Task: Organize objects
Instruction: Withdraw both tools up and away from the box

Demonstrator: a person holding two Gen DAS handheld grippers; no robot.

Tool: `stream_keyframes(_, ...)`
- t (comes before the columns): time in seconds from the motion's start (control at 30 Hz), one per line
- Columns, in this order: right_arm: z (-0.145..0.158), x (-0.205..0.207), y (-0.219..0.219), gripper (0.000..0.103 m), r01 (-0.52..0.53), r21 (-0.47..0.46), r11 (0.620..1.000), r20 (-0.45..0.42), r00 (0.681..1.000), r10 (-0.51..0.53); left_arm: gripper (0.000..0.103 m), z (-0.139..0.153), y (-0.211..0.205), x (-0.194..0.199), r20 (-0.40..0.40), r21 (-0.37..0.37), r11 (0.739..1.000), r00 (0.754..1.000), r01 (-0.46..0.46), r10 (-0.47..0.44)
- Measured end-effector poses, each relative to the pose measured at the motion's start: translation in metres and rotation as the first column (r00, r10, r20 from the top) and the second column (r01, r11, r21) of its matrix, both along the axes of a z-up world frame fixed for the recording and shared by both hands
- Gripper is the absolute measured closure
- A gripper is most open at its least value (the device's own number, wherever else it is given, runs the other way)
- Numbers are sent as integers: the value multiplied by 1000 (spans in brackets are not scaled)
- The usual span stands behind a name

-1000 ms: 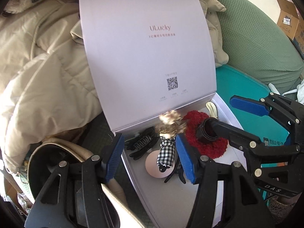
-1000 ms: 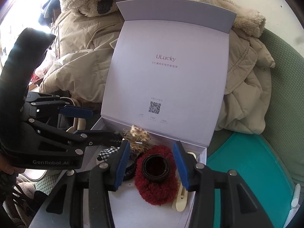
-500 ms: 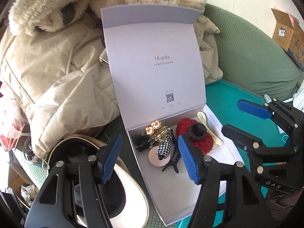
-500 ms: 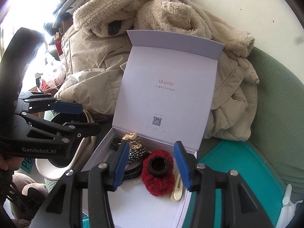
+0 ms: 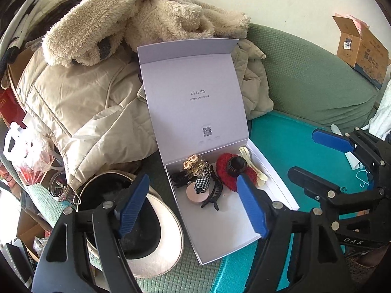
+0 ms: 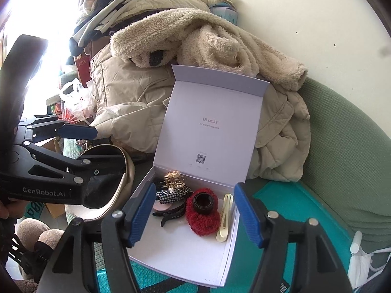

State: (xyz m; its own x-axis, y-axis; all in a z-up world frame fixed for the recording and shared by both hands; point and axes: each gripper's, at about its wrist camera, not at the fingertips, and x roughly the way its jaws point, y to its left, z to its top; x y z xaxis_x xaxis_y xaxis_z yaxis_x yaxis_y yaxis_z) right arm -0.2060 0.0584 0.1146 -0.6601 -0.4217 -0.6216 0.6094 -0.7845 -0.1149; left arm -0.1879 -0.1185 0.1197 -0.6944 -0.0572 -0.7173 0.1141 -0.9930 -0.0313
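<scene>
White box point(image 5: 227, 222) lying open on a teal mat point(image 5: 288, 144) spread over a green sofa point(image 5: 315, 83), lid point(image 5: 193, 97) standing upright against a pile of beige coats point(image 5: 80, 102) and a fleece point(image 5: 136, 22). Inside, crowded toward the hinge end — a red fuzzy scrunchie point(image 6: 202, 217) with a black band point(image 6: 204, 201) resting on it, a cream clip point(image 6: 224, 219) just beside it, a gingham bow point(image 5: 202, 182), a gold flower claw point(image 5: 193, 164), black claw clips point(image 5: 212, 197), a pink disc point(image 5: 196, 193) lying under them. A cream-and-black hat point(image 5: 146, 239) sitting just left of the box; cardboard carton point(image 5: 361, 48) on the sofa back, pale wall behind.

Lid reading "ULucky" above a QR code. "GenRobot.AI" showing on the left tool in the right wrist view, "DAS" on the right tool in the left wrist view.

Left hand-held gripper point(image 5: 193, 207) hovering above the box's near half, jaws opening, nothing between them. Right hand-held gripper point(image 6: 195, 214) likewise hanging over the box — jaws opening, empty, scrunchie framed beyond them, well apart.
</scene>
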Motion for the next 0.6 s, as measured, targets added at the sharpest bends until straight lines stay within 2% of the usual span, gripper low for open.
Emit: stream_keyframes(0.6, 4, 74, 31, 33, 57, -24, 998, 17, 998, -56, 25, 10, 42, 88, -27, -42, 998, 999, -36, 35)
